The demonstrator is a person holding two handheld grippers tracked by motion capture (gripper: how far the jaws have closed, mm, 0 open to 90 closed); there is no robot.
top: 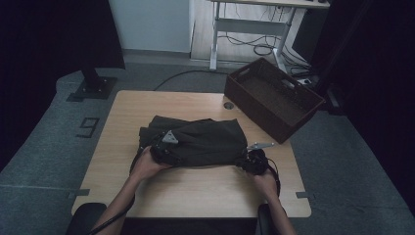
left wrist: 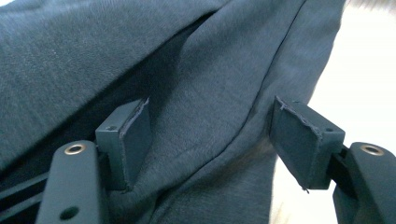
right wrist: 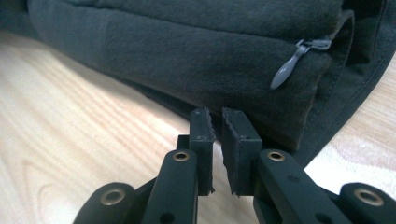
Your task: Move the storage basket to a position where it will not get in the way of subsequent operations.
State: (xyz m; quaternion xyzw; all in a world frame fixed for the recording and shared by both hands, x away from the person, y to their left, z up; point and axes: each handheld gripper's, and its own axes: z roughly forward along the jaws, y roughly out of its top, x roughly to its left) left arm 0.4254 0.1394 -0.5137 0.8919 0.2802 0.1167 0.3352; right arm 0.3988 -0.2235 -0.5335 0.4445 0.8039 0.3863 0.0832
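A dark, folded garment [top: 205, 139] lies in the middle of the wooden table [top: 195, 196]. My left gripper [top: 164, 149] is at the garment's left end. In the left gripper view it [left wrist: 212, 107] stands open, its pads on either side of a fold of cloth [left wrist: 210, 70] and not pressing on it. My right gripper [top: 249, 160] sits at the garment's near right corner. In the right gripper view its jaws [right wrist: 217, 116] are almost together with only a thin slit, right at the hem [right wrist: 187, 46]. I see no cloth between them. A grey zipper pull [right wrist: 285, 70] hangs just beyond.
A brown woven basket [top: 274, 98] stands at the table's far right corner, overhanging the edge. Bare wood runs along the near edge and the left side. A desk frame with cables [top: 254, 29] is on the floor behind.
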